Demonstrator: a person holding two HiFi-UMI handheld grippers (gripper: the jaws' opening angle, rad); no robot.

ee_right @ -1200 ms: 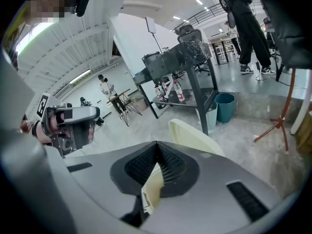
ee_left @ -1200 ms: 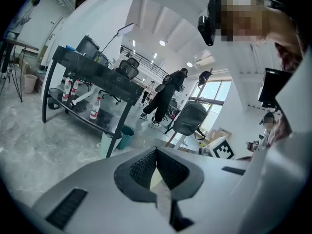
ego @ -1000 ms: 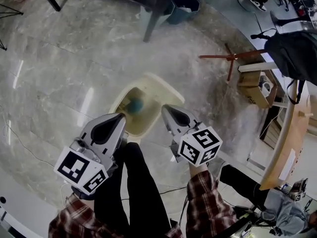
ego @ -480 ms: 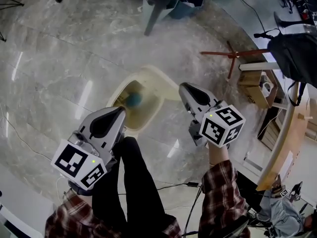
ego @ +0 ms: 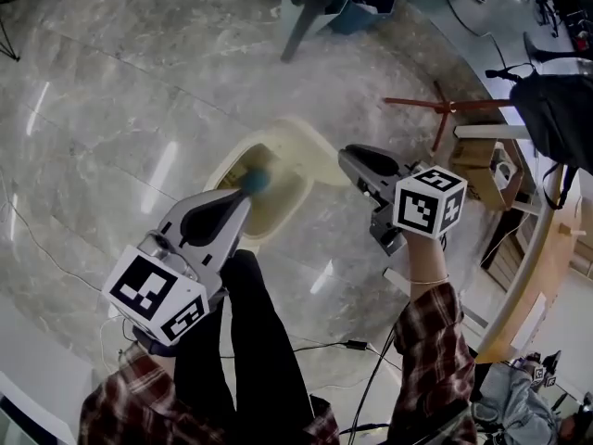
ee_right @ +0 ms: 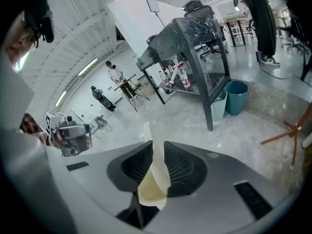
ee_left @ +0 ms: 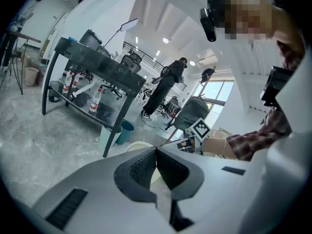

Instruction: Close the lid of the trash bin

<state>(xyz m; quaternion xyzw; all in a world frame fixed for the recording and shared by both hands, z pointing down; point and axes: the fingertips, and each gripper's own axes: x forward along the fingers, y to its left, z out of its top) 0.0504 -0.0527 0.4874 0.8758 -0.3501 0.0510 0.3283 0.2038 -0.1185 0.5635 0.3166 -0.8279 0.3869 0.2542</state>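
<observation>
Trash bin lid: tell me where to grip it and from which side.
Grip the lid at its free outer edge, coming from the right side of the trash bin. The lid stands raised and thin there, so the jaws can straddle it, as the right hand-held gripper does now.

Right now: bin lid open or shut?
Open: the lid stands raised, pinched in the right gripper, and the bin shows its inside.

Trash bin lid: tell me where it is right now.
In the head view's centre, the cream lid stands open on the far-right side of the trash bin, with its edge pinched in the right gripper.
</observation>
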